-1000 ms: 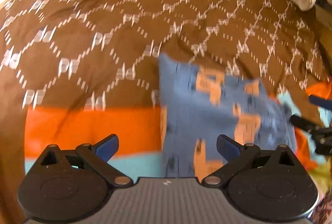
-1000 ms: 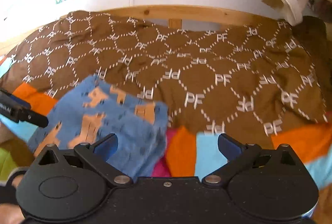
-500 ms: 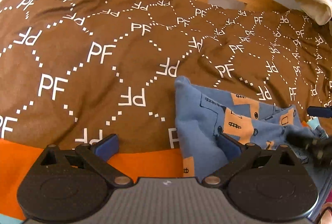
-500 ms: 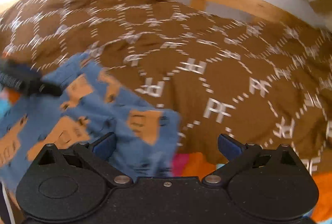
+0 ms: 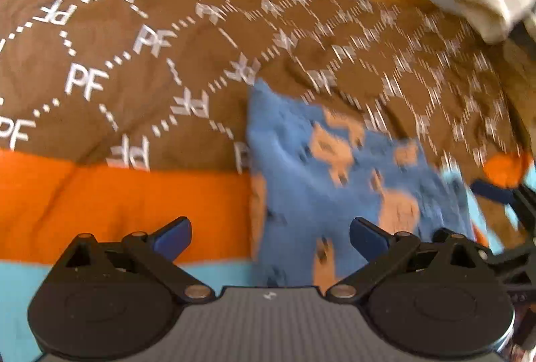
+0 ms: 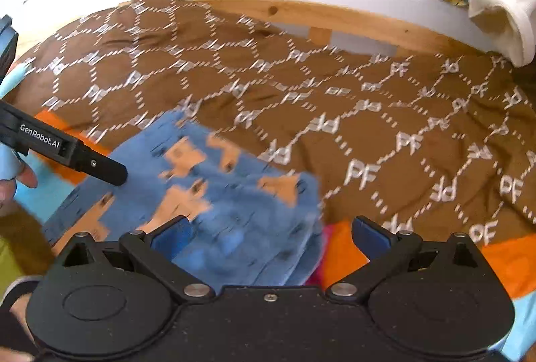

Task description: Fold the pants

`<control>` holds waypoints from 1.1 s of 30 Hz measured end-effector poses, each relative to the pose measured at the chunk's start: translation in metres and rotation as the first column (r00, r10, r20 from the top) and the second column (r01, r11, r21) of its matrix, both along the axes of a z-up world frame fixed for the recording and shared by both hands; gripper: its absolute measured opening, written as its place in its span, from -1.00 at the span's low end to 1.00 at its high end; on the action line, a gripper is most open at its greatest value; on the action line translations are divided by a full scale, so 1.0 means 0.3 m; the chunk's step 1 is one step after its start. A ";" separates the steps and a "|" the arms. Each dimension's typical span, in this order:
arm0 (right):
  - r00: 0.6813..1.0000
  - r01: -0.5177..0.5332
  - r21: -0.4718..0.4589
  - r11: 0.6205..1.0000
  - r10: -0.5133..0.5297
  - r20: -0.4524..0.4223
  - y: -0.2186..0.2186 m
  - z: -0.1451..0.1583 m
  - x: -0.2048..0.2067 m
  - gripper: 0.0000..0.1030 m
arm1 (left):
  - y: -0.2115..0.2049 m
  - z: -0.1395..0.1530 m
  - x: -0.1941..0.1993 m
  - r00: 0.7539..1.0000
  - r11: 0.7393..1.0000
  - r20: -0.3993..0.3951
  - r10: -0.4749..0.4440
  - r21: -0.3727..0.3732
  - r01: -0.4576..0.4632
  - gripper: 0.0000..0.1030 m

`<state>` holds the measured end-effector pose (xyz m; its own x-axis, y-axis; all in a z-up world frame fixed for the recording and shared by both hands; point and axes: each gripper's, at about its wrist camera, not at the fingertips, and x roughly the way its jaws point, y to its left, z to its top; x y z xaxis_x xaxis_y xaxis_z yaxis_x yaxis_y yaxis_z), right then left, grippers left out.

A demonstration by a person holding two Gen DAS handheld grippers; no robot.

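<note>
Bed (image 6: 351, 22), wooden-framed, is covered by a brown duvet (image 6: 335, 127); blue pants (image 6: 214, 194) are laid on it.

Pants (image 6: 214, 194) lie on the bedspread (image 6: 335, 100), headboard (image 6: 351, 20) behind them.

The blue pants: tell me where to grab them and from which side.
Take the blue pants at the near right corner of the folded stack, where several layered edges show just ahead of the open right gripper. Come in low from the near side, over the orange strip of the bedspread, so one finger can slide beneath all the layers.
</note>
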<state>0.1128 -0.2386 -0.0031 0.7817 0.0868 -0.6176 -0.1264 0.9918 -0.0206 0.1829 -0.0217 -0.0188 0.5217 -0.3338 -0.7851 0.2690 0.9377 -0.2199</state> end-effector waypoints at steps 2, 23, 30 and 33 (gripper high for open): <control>0.999 -0.002 -0.004 1.000 0.002 -0.040 0.012 -0.023 -0.020 0.98 | -0.038 -0.013 -0.033 0.999 0.996 -0.022 -0.046 0.075 0.048 0.99; 0.993 0.099 0.044 0.994 -0.096 -0.069 0.025 -0.049 -0.159 0.99 | -0.028 -0.002 -0.125 0.999 0.992 -0.030 -0.035 0.118 0.038 0.99; 0.991 0.106 0.048 0.993 -0.101 -0.093 0.034 -0.056 -0.155 0.99 | -0.047 -0.010 -0.132 0.998 0.986 -0.020 -0.061 0.153 0.064 0.99; 0.990 0.106 0.049 0.993 -0.100 -0.104 0.039 -0.062 -0.149 0.99 | -0.045 -0.013 -0.128 0.998 0.987 -0.026 -0.058 0.147 0.061 1.00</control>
<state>0.0683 -0.2271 -0.0217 0.7218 0.0445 -0.6906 -0.0225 0.9989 0.0410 0.1444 -0.0353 -0.0226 0.4870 -0.2434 -0.8388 0.3223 0.9427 -0.0864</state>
